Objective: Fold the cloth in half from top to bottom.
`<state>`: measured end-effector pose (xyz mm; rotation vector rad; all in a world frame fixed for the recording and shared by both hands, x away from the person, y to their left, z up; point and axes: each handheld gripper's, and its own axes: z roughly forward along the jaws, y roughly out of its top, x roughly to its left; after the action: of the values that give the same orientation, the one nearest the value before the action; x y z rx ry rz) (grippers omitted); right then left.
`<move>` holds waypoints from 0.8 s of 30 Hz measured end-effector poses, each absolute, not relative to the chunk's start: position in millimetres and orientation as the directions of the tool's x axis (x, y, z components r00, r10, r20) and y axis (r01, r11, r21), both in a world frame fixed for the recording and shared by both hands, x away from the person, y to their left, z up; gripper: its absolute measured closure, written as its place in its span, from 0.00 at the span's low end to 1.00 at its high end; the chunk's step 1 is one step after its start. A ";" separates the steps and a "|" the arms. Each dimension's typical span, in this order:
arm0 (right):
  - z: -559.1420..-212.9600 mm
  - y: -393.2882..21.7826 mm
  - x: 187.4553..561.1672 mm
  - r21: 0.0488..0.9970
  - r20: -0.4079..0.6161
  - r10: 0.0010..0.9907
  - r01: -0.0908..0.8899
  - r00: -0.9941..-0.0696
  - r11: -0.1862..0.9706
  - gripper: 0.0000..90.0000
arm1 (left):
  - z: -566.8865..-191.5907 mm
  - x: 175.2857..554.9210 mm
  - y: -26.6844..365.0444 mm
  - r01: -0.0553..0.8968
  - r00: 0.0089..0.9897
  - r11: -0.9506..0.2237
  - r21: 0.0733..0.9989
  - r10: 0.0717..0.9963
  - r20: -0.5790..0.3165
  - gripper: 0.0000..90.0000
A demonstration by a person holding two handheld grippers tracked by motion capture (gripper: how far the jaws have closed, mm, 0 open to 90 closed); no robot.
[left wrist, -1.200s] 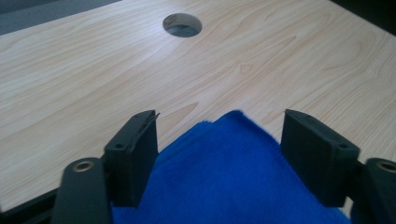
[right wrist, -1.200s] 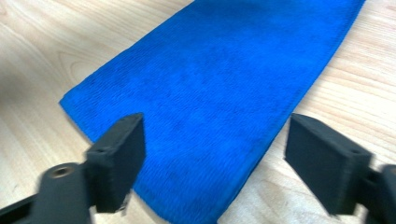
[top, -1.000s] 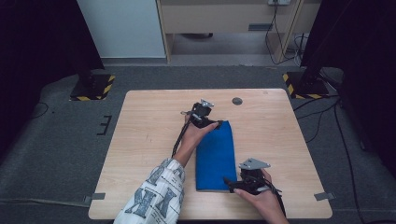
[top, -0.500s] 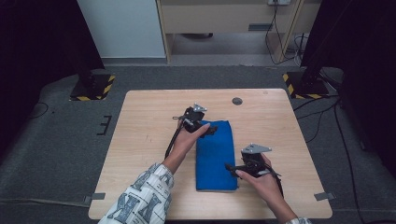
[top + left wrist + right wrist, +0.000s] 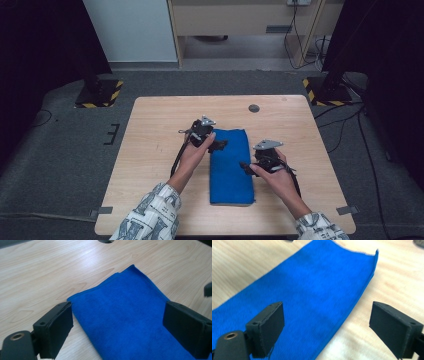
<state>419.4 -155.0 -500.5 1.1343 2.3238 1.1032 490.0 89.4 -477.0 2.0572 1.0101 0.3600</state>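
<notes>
The left gripper (image 5: 218,145) is held low over the left long edge of the blue cloth (image 5: 229,164), its jaws spread wide with nothing pinched between them; they have just finished opening. The hand around it reaches in from a patterned sleeve (image 5: 150,216), wrist straight, the claw pointing across the cloth. The right gripper (image 5: 246,166) sits at the cloth's right edge near its middle, jaws also apart and empty, narrowing a little; whether its tips brush the fabric is hard to tell from above. The cloth lies flat on the wooden table (image 5: 150,150), folded into a long narrow strip running away from the person, edges neat, layers showing at the far corner (image 5: 132,266).
</notes>
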 end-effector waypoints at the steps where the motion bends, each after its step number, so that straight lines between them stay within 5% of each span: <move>1: -498.2 -154.6 420.8 0.765 0.039 0.777 0.519 -0.629 0.382 0.16 | -476.2 489.5 90.9 0.532 0.642 -0.366 0.764 0.763 -0.081 0.10; 24: -489.4 -150.5 509.8 0.761 0.075 0.833 0.572 -0.548 0.307 0.42 | -492.9 515.6 115.2 0.602 0.533 -0.308 0.736 0.842 -0.084 0.16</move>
<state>509.8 -150.5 -489.4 1.2631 2.2470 1.0966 515.6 115.2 -492.9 2.0315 1.1674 0.4121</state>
